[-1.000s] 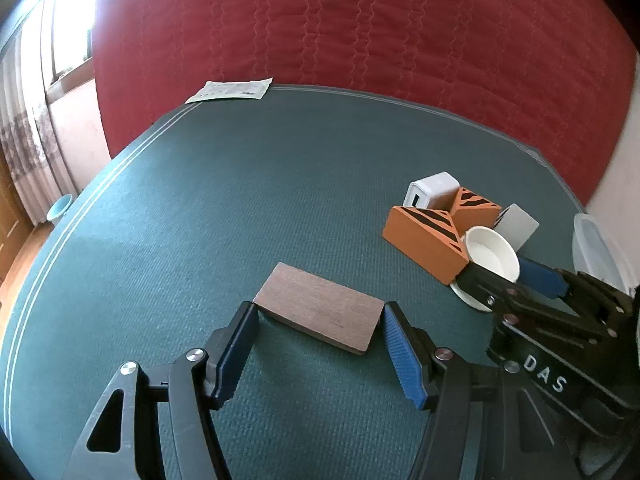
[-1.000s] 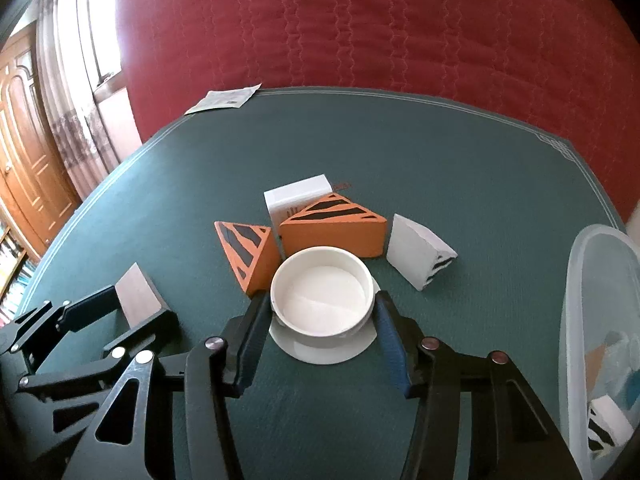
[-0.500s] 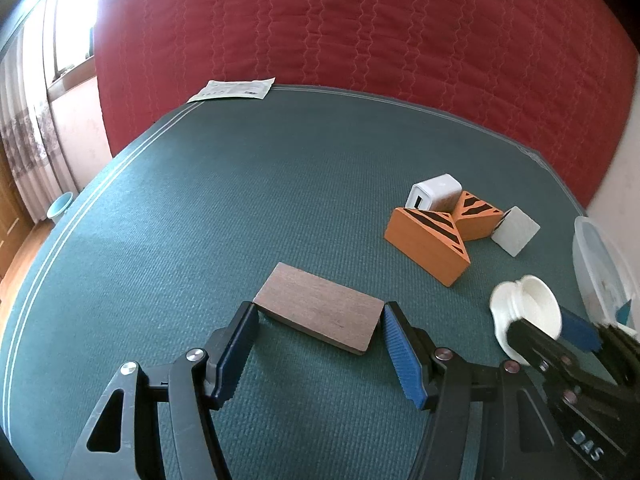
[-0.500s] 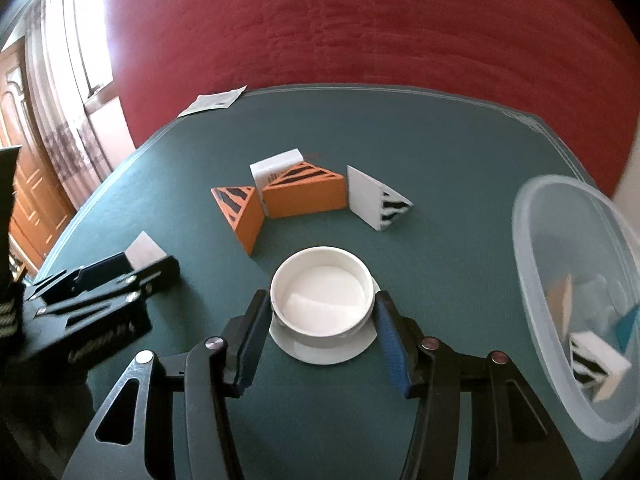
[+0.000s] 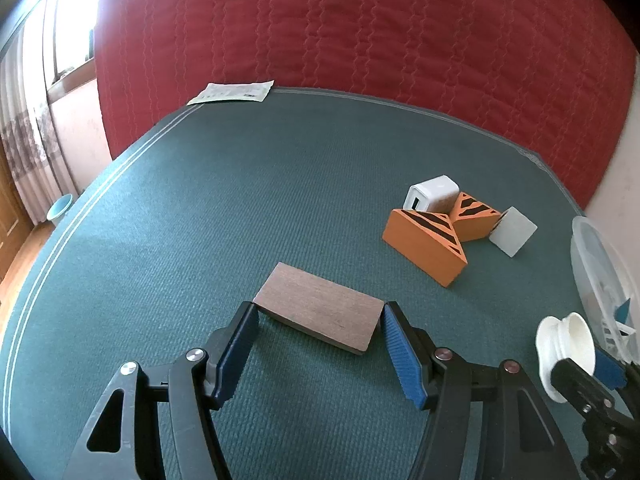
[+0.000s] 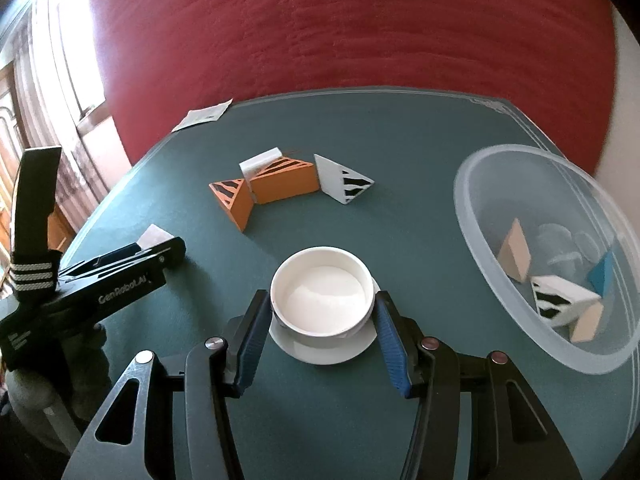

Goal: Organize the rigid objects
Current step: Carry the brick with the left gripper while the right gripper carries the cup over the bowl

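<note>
White cup carried away from the block cluster toward the clear tub

The right gripper (image 6: 320,312), its pads pressed on the white cup (image 6: 322,298), has travelled sideways from just in front of the orange striped wedges (image 6: 256,192) to a spot beside the clear plastic tub (image 6: 552,256). A second ago the cup nearly touched the wedges; now bare green surface (image 6: 400,216) lies between them, and the tub's contents fill the right of that view. From the left wrist, the cup (image 5: 566,354) has slid from beside the wedges (image 5: 428,240) down to the lower right corner, uncovering the grey-white block (image 5: 512,231).
</note>
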`<control>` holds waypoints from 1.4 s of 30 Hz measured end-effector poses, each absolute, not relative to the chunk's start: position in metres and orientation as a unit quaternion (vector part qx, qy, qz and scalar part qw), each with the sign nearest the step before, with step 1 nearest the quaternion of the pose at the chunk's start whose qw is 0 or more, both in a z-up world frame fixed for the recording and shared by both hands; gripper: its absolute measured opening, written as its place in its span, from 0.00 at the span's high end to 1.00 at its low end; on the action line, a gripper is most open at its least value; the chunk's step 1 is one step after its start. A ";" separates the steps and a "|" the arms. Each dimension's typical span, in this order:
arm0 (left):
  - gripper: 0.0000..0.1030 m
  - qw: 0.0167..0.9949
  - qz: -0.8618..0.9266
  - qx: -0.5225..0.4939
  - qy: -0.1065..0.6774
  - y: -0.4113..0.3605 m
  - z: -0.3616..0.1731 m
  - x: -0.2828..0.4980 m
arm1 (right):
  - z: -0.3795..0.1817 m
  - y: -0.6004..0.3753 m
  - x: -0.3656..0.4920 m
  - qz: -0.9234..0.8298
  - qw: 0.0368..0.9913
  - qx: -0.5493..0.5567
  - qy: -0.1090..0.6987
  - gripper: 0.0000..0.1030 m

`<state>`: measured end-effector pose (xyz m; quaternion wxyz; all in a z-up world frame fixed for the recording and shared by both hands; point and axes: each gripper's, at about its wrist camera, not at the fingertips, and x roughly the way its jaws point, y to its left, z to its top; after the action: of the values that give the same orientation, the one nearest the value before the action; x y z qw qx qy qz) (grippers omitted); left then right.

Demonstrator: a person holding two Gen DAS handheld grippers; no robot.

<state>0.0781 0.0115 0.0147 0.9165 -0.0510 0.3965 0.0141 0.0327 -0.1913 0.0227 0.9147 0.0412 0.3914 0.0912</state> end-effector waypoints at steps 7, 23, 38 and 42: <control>0.36 0.917 0.014 -0.047 0.395 0.010 0.015 0.079 | 0.029 -0.208 0.022 0.073 0.918 0.061 0.385 0.48; 0.36 0.920 0.012 -0.037 0.391 0.010 0.016 0.079 | 0.041 -0.259 -0.007 0.015 0.926 0.102 0.363 0.48; 0.36 0.923 -0.004 -0.015 0.384 -0.004 0.017 0.069 | 0.059 -0.335 -0.017 -0.080 0.935 0.133 0.319 0.48; 0.36 0.922 -0.013 -0.015 0.387 -0.008 0.016 0.062 | 0.058 -0.350 -0.014 -0.103 0.934 0.133 0.314 0.48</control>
<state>0.0623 -0.0079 0.0163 0.9219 -0.0145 0.3869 -0.0128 -0.0142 -0.3504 0.0578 0.9344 0.1335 0.3138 -0.1027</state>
